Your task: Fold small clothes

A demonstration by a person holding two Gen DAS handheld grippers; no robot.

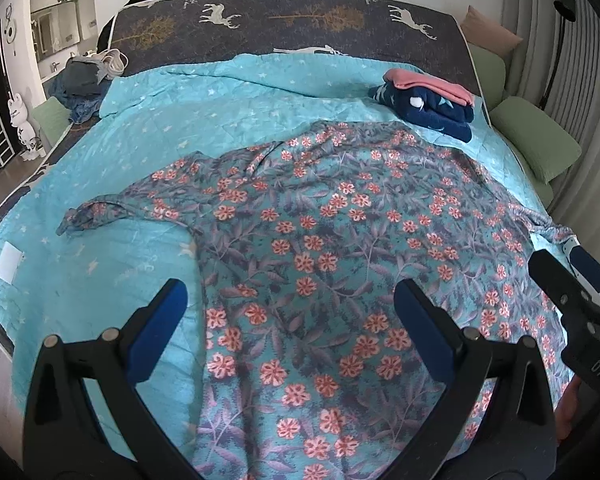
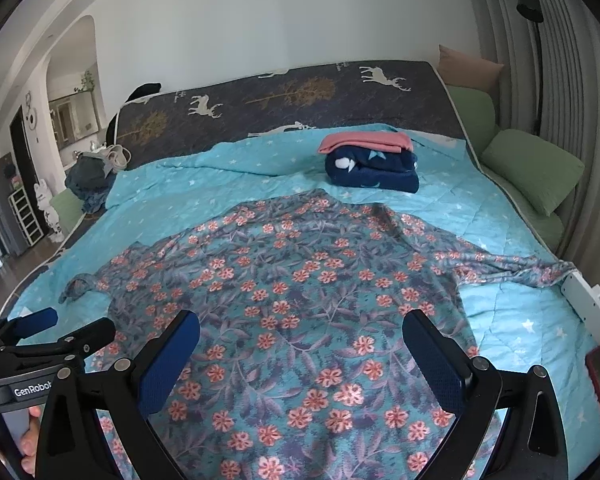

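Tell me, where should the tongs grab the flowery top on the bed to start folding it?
Probably a sleeve tip. The flowery top lies spread flat, both sleeves stretched sideways. The right sleeve ends bunched near the bed's right edge, so the right tongs could pinch that raised end from the right and carry it inward. The left tongs could take the left sleeve likewise. Both tongs are open, holding nothing.

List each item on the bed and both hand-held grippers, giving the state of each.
Floral shirt: unfolded, spread flat, sleeves out.
Navy garment: folded.
Pink garment: folded, on top of navy.
Left hand-held gripper: open, empty.
Right hand-held gripper: open, empty.
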